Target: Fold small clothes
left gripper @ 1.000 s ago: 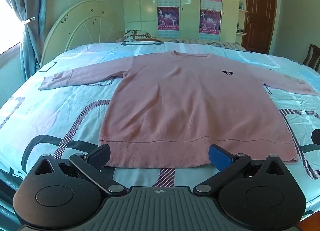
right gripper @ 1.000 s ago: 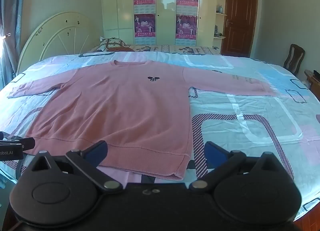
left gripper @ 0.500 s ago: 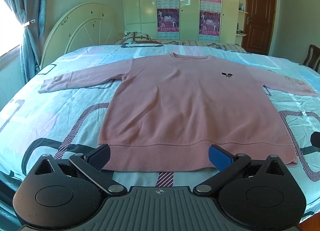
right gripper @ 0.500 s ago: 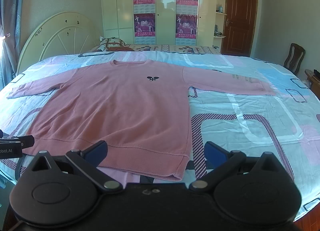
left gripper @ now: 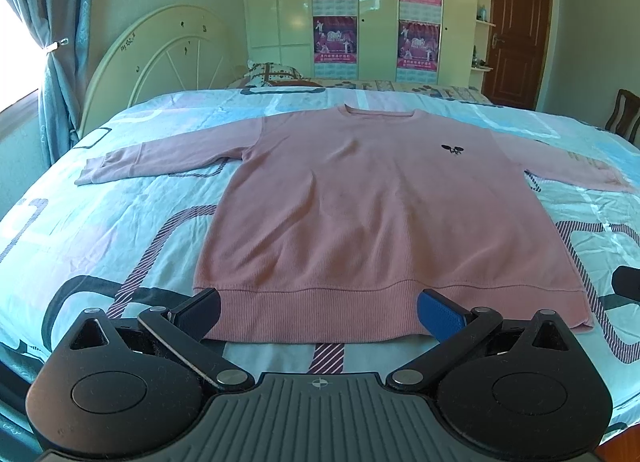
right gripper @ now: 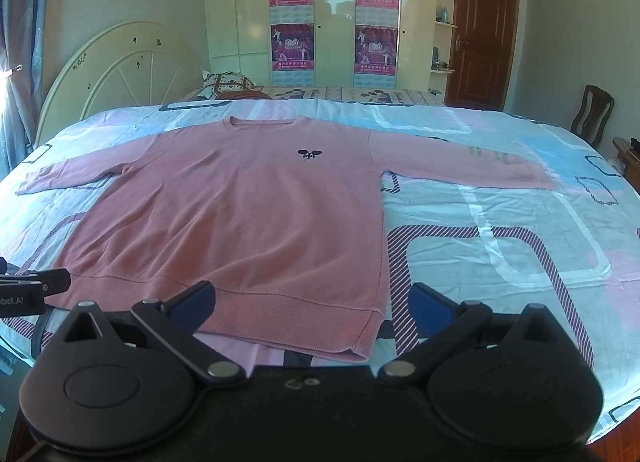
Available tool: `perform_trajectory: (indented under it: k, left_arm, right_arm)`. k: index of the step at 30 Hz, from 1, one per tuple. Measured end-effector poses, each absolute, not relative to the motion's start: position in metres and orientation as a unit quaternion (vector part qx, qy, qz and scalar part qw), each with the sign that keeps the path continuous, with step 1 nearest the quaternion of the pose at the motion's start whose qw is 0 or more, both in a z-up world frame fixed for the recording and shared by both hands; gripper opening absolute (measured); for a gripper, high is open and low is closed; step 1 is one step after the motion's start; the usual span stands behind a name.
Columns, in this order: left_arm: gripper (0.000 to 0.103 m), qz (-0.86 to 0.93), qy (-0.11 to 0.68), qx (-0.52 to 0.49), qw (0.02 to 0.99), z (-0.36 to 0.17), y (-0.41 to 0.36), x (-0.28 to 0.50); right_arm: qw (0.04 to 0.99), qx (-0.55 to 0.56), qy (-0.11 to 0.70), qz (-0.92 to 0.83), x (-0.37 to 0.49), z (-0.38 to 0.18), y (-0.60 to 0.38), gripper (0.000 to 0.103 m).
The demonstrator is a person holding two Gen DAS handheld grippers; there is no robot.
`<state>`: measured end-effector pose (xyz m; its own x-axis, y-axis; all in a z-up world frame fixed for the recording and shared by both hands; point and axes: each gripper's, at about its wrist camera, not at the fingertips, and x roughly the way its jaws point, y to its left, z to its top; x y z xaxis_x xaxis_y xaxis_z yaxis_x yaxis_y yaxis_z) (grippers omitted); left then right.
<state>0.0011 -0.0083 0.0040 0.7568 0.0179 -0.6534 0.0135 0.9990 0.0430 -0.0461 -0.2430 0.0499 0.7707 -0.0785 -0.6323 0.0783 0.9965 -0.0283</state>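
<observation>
The pink sweater [left gripper: 360, 222] lies flat and face up on the patterned bedsheet [left gripper: 100, 230], sleeves spread towards either side of the bed, collar towards the headboard [left gripper: 160, 54]. Since a second ago almost nothing has moved: both grippers have only crept slightly nearer the ribbed hem, so by my reckoning no fold has begun.

The left gripper [left gripper: 318, 312] hovers over the left half of the hem, fingers spread wide and empty. The right gripper [right gripper: 310, 304] hangs over the hem's right corner, equally wide, holding nothing.

The left view shows the curtain [left gripper: 52, 42] beside the headboard; the right view alone shows the lettering on the right sleeve [right gripper: 492, 156] and the wooden chair [right gripper: 592, 110].
</observation>
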Motion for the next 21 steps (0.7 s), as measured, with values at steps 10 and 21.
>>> perform_trajectory:
  k: [10, 21]
  left_arm:
    - [0.103, 0.001, 0.348, 0.022, 0.937, 0.0039, -0.0106, -0.0010]
    - [0.103, 0.001, 0.346, 0.024, 0.938, 0.0060, -0.0113, -0.0028]
  right_arm:
    - [0.941, -0.001, 0.335, -0.040, -0.0455, 0.0497, -0.2422, 0.102]
    - [0.942, 0.001, 0.334, -0.039, -0.0459, 0.0505, -0.2429, 0.102]
